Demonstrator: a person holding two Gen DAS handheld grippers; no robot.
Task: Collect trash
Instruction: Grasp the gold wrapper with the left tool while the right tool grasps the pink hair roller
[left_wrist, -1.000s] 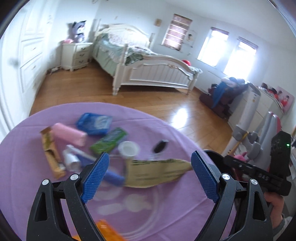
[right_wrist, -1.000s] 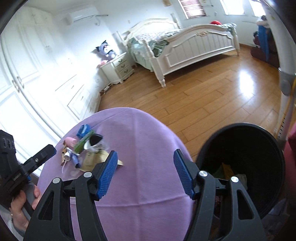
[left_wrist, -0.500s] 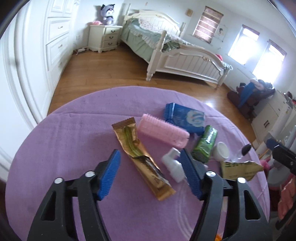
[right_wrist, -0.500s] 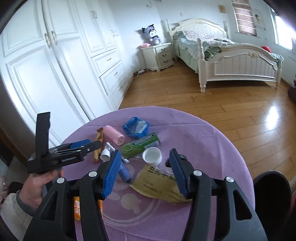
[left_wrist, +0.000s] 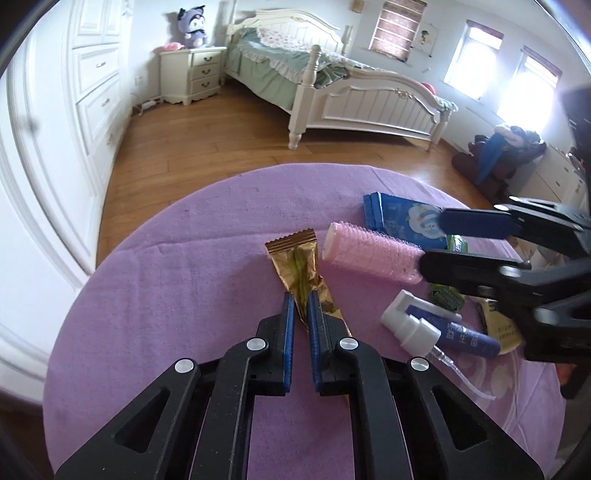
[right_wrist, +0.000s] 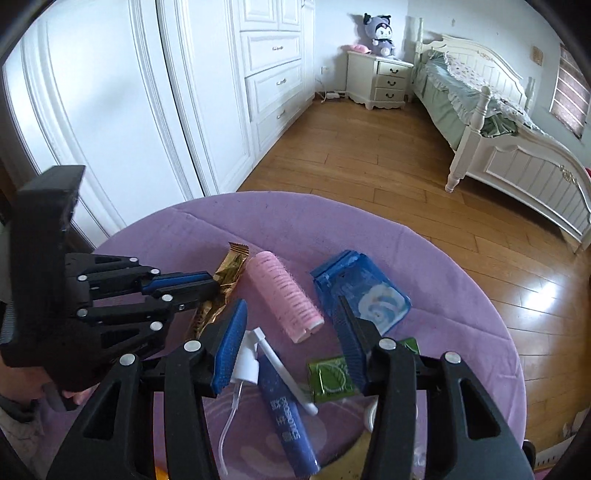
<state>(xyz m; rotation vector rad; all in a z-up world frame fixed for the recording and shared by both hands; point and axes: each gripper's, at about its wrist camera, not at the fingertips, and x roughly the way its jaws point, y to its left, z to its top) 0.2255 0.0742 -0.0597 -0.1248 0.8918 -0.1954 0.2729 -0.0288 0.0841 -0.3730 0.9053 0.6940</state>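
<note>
Trash lies on a round table with a purple cloth (left_wrist: 192, 280). My left gripper (left_wrist: 300, 302) is shut on a gold snack wrapper (left_wrist: 295, 254), which also shows in the right wrist view (right_wrist: 231, 269). My right gripper (right_wrist: 291, 332) is open, its jaws standing either side of a pink hair roller (right_wrist: 282, 291), seen too in the left wrist view (left_wrist: 373, 254). Near it lie a blue tissue pack (right_wrist: 365, 291), a green packet (right_wrist: 330, 376), a blue spray bottle (right_wrist: 284, 413) and a white pump head (left_wrist: 410, 326).
A beige paper packet (left_wrist: 498, 328) lies under the right gripper. White wardrobes (right_wrist: 147, 96) stand left. A bed (left_wrist: 351, 92) and a nightstand (left_wrist: 192, 74) stand across the wooden floor (left_wrist: 207, 147).
My left gripper has closed on the gold wrapper. My right gripper has swung from the black bin to the table and come down around the pink roller.
</note>
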